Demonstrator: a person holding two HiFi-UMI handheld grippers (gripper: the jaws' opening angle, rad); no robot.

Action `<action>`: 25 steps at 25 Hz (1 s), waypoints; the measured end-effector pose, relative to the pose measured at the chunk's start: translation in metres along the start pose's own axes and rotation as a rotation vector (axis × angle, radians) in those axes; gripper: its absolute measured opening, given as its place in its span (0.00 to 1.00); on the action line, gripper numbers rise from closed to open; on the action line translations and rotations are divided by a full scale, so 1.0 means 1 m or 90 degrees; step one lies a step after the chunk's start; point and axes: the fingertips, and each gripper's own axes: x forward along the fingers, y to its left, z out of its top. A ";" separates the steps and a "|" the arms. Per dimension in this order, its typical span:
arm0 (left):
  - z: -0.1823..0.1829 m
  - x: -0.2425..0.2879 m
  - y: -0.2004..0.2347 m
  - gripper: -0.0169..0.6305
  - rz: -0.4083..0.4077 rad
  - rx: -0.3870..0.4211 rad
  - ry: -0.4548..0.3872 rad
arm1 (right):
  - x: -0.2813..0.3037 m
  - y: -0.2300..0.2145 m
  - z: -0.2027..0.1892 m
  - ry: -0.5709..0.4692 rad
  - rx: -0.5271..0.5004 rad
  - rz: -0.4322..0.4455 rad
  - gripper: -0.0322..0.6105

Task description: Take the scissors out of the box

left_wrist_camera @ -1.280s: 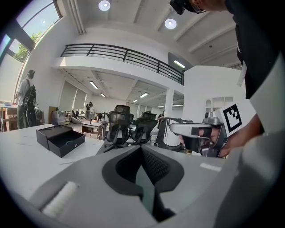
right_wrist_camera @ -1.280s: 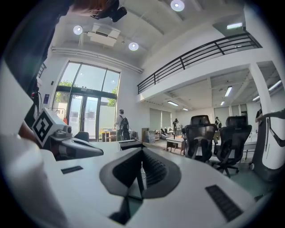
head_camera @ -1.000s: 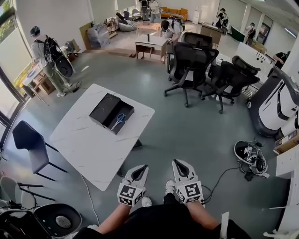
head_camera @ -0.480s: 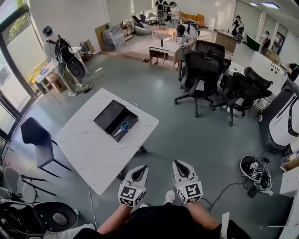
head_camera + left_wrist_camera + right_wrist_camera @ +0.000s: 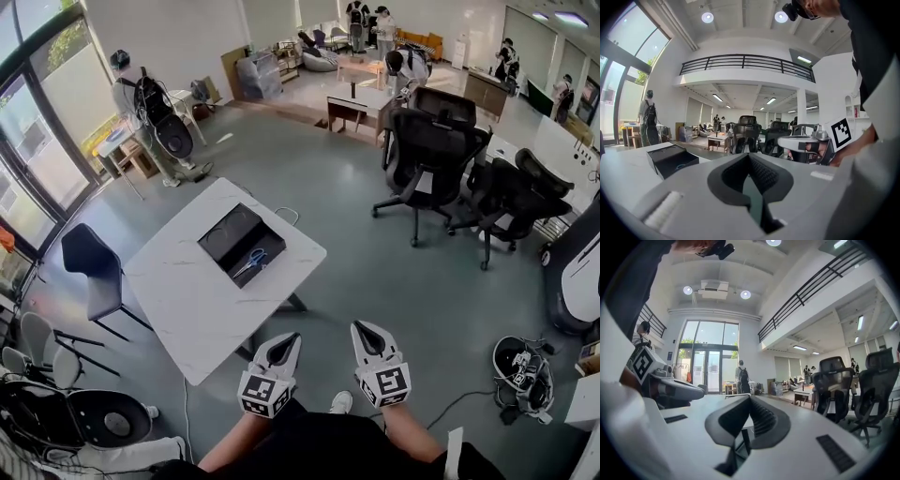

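Observation:
On the white table lies a black box with its black tray half beside it. Blue-handled scissors lie inside the box. My left gripper and right gripper are held side by side over the grey floor, near my body and short of the table's near corner. Both are shut with nothing between their jaws. In the left gripper view the box sits ahead to the left, beyond the shut gripper, and the right gripper shows alongside. The right gripper points level into the room.
A black chair stands at the table's left side. Black office chairs stand on the floor at the right. A dark device with cables lies on the floor at the right. A person with a backpack stands far left.
The table and box have shifted right and slightly down in the head view as I moved across the floor. Both grippers stay shut and side by side before me.

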 end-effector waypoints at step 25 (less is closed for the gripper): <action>0.005 0.024 0.139 0.04 0.093 -0.047 -0.009 | 0.168 0.052 0.003 0.040 -0.028 0.167 0.06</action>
